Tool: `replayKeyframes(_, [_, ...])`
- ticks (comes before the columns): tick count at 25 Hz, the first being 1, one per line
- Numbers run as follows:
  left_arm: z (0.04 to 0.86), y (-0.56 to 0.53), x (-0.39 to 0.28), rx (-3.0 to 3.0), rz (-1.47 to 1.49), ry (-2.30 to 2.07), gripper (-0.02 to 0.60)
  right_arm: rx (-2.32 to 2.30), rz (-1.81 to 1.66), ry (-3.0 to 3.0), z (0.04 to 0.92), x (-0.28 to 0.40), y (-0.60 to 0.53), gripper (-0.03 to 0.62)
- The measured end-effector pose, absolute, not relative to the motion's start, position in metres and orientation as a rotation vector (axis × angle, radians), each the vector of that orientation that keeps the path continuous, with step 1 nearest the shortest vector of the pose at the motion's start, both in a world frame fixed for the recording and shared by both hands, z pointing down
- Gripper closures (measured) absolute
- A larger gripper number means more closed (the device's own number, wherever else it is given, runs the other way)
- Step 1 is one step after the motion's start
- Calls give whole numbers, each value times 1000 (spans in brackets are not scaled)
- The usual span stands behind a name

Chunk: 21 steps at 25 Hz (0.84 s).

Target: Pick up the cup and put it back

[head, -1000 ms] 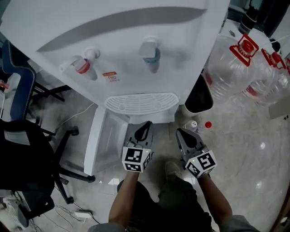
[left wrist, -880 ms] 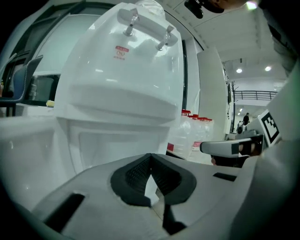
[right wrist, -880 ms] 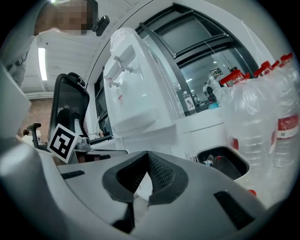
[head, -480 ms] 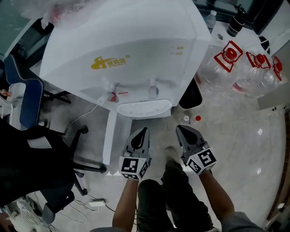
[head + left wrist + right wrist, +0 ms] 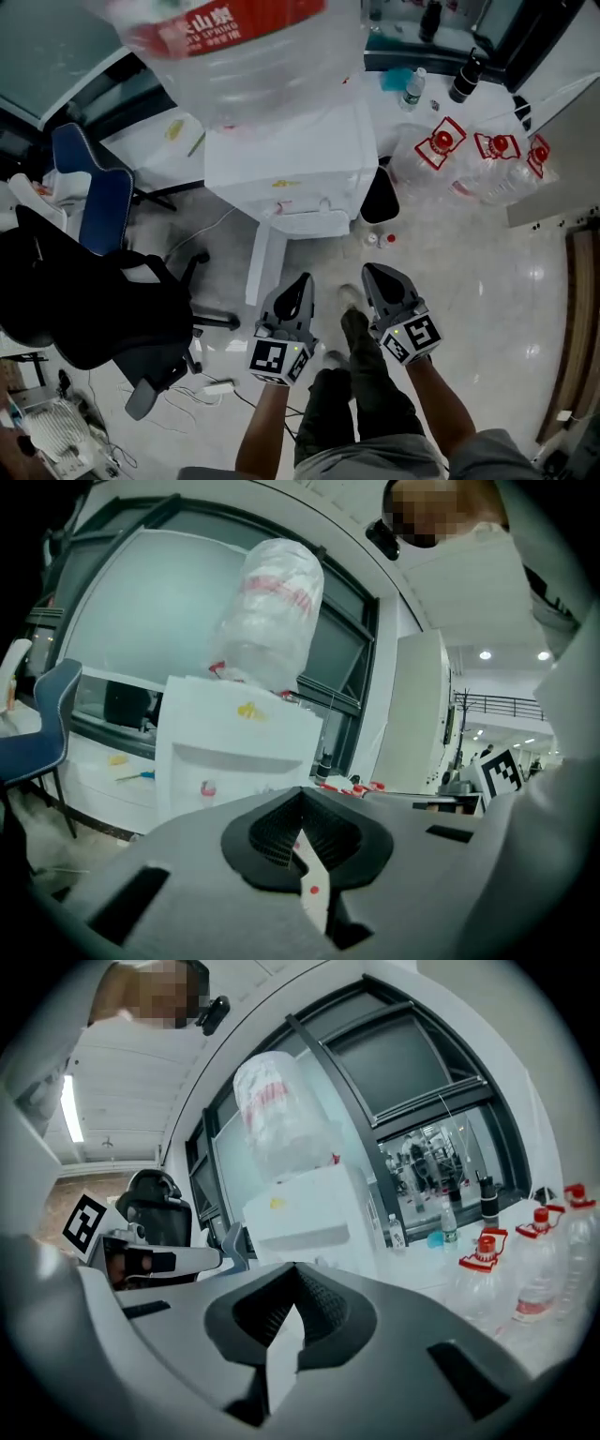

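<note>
From the head view we see the left gripper (image 5: 302,281) and the right gripper (image 5: 372,272) held side by side above the floor (image 5: 487,281), both pointing toward the water dispenser (image 5: 286,159) with its big bottle (image 5: 244,47) on top, and well apart from it. In the left gripper view we find the jaws pressed together with nothing between them, the water dispenser ahead. In the right gripper view the jaws likewise meet on nothing, and we cannot make out the cup in any view.
</note>
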<state>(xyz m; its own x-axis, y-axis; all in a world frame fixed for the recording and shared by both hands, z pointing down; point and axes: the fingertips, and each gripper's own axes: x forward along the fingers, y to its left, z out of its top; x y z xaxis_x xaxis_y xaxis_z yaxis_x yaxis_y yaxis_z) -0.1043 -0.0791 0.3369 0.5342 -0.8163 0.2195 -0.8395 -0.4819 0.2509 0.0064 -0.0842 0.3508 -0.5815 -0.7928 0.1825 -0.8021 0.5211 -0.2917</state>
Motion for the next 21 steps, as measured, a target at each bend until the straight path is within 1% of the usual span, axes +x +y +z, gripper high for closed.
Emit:
replayKeyframes(6, [216, -25, -91, 2465, 109, -1348, 574, 1439, 490, -2730, 225, 10, -34, 585])
replayKeyframes(10, [153, 6, -75, 2492, 99, -1341, 574, 1459, 465, -2747, 164, 23, -2, 585])
replayKeyframes(14, [111, 32, -54, 2529, 84, -1318, 574, 1446, 463, -2763, 130, 37, 23, 585])
replayKeyframes(21, [68, 53, -15, 2626, 95, -1294, 572, 1390, 438, -2820, 94, 57, 47, 585])
